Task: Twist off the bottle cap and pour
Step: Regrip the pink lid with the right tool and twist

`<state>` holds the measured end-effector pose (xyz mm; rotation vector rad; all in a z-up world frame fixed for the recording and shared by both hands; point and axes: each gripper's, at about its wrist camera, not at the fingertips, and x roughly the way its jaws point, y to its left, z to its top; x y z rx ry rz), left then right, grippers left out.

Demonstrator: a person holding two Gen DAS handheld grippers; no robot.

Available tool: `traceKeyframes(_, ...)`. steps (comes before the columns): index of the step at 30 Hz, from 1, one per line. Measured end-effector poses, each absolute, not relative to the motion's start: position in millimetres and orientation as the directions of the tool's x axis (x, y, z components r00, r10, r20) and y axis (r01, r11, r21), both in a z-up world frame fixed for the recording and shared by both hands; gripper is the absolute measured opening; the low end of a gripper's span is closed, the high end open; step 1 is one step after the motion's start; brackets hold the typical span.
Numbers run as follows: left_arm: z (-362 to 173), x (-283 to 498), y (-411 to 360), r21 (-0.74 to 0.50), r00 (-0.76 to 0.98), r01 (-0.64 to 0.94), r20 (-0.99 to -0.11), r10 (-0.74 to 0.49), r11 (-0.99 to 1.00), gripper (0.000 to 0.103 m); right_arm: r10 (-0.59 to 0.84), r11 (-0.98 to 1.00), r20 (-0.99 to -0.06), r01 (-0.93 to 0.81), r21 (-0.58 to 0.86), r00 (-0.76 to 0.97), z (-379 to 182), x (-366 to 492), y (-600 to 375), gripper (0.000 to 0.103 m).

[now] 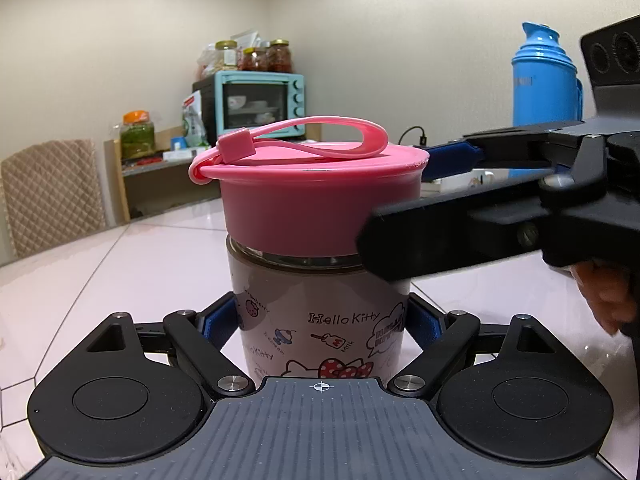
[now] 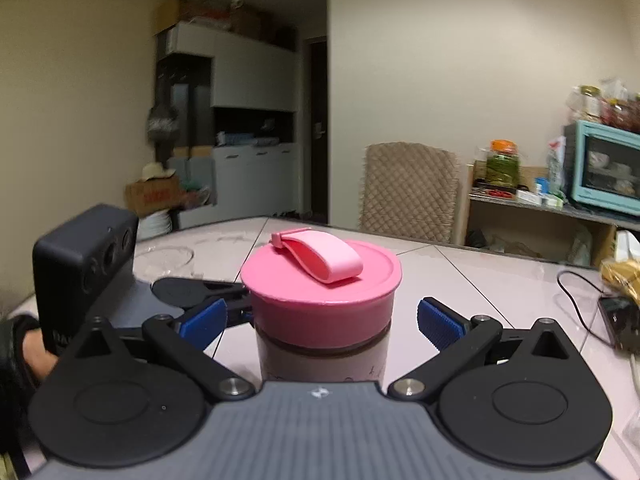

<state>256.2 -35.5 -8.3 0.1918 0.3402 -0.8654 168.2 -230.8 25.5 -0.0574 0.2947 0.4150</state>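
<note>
A glass bottle (image 1: 320,320) with Hello Kitty prints stands upright on the pale tiled table (image 1: 120,280). A wide pink cap (image 1: 316,204) with a strap loop sits on its top. My left gripper (image 1: 320,326) is shut on the bottle's body, its blue pads (image 1: 212,328) pressed against both sides. In the right wrist view my right gripper (image 2: 322,324) stands open around the pink cap (image 2: 320,300). Its blue pads (image 2: 440,326) keep a gap on each side of the cap. The left gripper (image 2: 200,292) reaches in from the left and holds the bottle (image 2: 324,360) below the cap.
A blue thermos (image 1: 544,76) stands at the back right. A teal toaster oven (image 1: 260,104) with jars on top sits on a shelf behind. A quilted chair back (image 1: 52,196) is at the table's far side. A glass bowl (image 2: 164,258) and a phone with cable (image 2: 616,320) lie on the table.
</note>
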Motion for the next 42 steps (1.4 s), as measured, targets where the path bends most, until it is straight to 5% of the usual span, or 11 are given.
traceKeyframes(14, -8.0, 256.6, -34.9, 0.028, 0.599, 0.771, -0.368, -0.711, 0.636, 0.09, 0.267, 0.963, -0.248, -0.269, 0.026, 0.931, 15.8, 185.6, -208.9, 0.1)
traceKeyframes(20, -8.0, 256.7, -34.9, 0.028, 0.599, 0.771, -0.368, -0.711, 0.636, 0.09, 0.266, 0.963, -0.254, -0.27, 0.021, 0.93, 10.1, 190.3, -207.8, 0.086)
traceKeyframes(33, -8.0, 259.0, -34.7, 0.028, 0.599, 0.771, -0.368, -0.711, 0.636, 0.09, 0.691, 0.687, -0.323, -0.727, 0.015, 0.647, 23.0, 232.6, -271.3, 0.085)
traceKeyframes(42, -7.6, 258.8, -35.1, 0.028, 0.6, 0.771, -0.368, -0.711, 0.636, 0.09, 0.741, 0.615, -0.338, -0.789, -0.005, 0.58, 33.5, 240.9, -276.0, 0.089)
